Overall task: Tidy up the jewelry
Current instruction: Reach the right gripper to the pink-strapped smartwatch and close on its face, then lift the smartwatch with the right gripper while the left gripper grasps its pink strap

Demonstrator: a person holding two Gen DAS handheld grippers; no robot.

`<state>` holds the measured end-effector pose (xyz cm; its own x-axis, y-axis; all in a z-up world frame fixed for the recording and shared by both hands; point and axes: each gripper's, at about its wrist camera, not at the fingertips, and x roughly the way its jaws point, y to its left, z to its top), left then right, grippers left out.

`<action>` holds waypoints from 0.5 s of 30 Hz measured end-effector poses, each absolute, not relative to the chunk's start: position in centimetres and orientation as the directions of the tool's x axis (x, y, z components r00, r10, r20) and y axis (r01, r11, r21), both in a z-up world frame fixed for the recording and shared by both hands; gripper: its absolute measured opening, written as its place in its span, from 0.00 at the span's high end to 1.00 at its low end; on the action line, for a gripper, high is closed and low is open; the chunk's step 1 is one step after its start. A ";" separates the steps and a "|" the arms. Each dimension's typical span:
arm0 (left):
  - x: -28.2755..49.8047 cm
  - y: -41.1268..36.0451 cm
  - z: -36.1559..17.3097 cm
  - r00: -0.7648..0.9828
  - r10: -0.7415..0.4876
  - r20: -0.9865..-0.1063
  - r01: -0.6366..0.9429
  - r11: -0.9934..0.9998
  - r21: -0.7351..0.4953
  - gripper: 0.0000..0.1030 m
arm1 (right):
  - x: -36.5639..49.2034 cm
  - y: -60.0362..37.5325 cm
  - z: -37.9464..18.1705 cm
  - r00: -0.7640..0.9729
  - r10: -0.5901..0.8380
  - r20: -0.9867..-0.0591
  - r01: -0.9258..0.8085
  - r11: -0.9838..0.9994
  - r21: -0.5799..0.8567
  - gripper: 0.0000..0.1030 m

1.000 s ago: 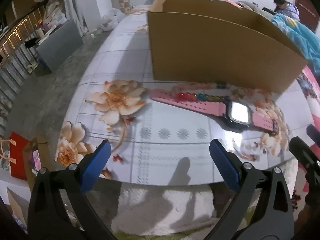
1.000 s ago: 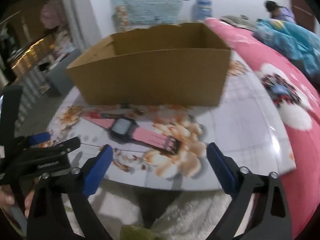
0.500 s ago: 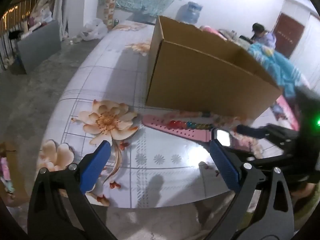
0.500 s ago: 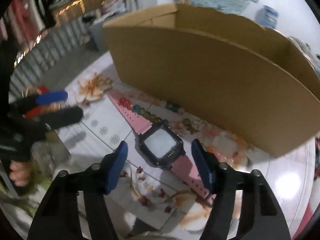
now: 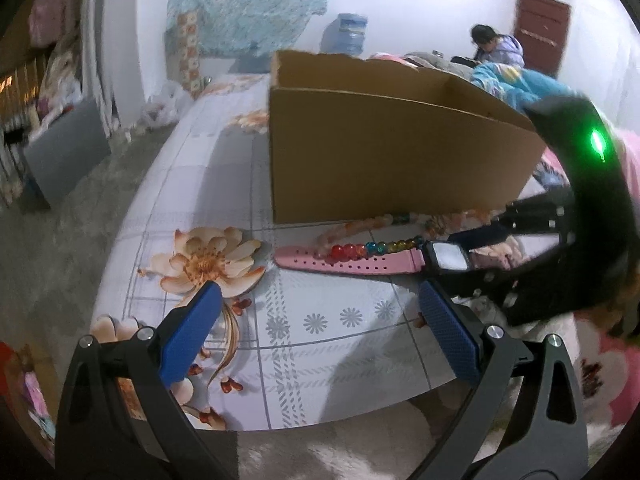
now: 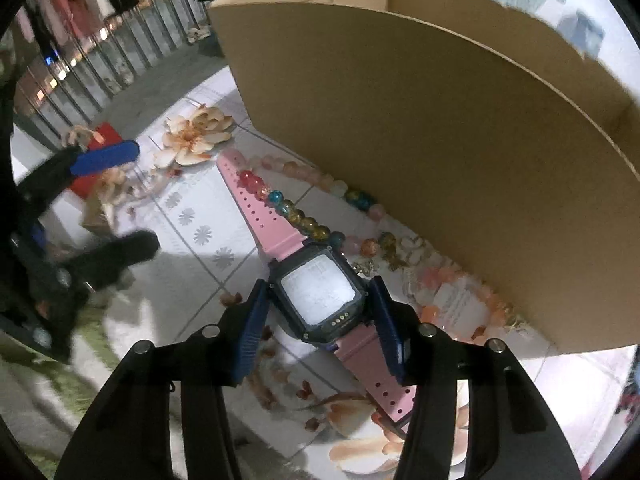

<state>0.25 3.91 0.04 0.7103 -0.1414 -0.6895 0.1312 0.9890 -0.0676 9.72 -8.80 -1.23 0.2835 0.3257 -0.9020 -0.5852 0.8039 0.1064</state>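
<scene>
My right gripper (image 6: pixel 318 322) points steeply down over the pink watch (image 6: pixel 316 292), jaws closing, the black case between the blue pads; pads sit right at the case sides, but I can't tell if they're pressing yet. My left gripper (image 5: pixel 320 332) hangs wide open over the near table edge, nothing in it. Surface: glossy white tablecloth (image 5: pixel 320 332) with a grid and peach flower prints, white fluffy rug below the edge. Room: grey floor, white walls, teal cloth hanging on the far wall, water bottle, dark red door, a person sitting in the back. Cardboard box (image 5: pixel 384 160) stands open-topped on the table just behind the watch; the inside floor isn't visible from either camera, so contents unknown. Multicoloured bead bracelet (image 6: pixel 288 210) lies partly over the watch strap, pale pink bead string (image 6: pixel 304 174) between it and the box wall. Left view only: the box's far walls and the room behind. Right view only: watch face close up, a small white tag (image 6: pixel 460 304) on the beads by the box, a red bag on the floor.
</scene>
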 end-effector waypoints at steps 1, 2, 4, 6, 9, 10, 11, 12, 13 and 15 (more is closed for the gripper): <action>0.0 3.5 0.1 0.717 -0.136 -0.684 0.145 0.988 -0.043 0.08 | 10.2 -9.4 -1.1 0.251 0.353 -0.901 -0.576 0.803 0.154 0.51; -0.1 3.1 0.2 0.724 -0.127 -0.678 0.160 0.987 -0.014 0.08 | 10.6 -9.9 -1.0 0.225 0.374 -0.900 -0.566 0.802 0.192 0.51; -0.7 1.8 0.2 0.733 -0.118 -0.670 0.213 0.975 0.061 0.12 | 10.4 -10.5 -0.9 0.178 0.420 -0.890 -0.548 0.793 0.264 0.51; -0.9 0.8 0.1 0.731 -0.116 -0.672 0.252 0.962 0.108 0.27 | 10.8 -10.9 -0.9 0.127 0.462 -0.878 -0.533 0.778 0.332 0.51; -1.1 -0.5 -0.2 0.723 -0.122 -0.680 0.309 0.938 0.160 0.37 | 10.7 -11.8 -0.3 0.046 0.531 -0.846 -0.521 0.736 0.433 0.51; -1.2 -0.8 -0.2 0.726 -0.122 -0.676 0.321 0.930 0.177 0.39 | 10.7 -11.6 -0.2 0.033 0.539 -0.842 -0.521 0.728 0.446 0.51; -1.3 -1.3 -0.3 0.733 -0.119 -0.670 0.335 0.920 0.203 0.41 | 10.7 -11.7 -0.2 0.016 0.545 -0.838 -0.521 0.720 0.458 0.51; -1.4 -1.7 -0.3 0.739 -0.116 -0.664 0.343 0.913 0.222 0.41 | 10.9 -11.8 0.0 0.002 0.549 -0.836 -0.519 0.715 0.469 0.51; -1.3 -2.1 -0.3 0.744 -0.112 -0.659 0.350 0.906 0.240 0.42 | 11.1 -11.8 0.1 -0.016 0.559 -0.829 -0.519 0.704 0.484 0.51; -1.1 -2.8 -0.6 0.744 -0.093 -0.661 0.355 0.894 0.274 0.51 | 10.9 -11.8 0.2 -0.047 0.584 -0.810 -0.519 0.679 0.519 0.51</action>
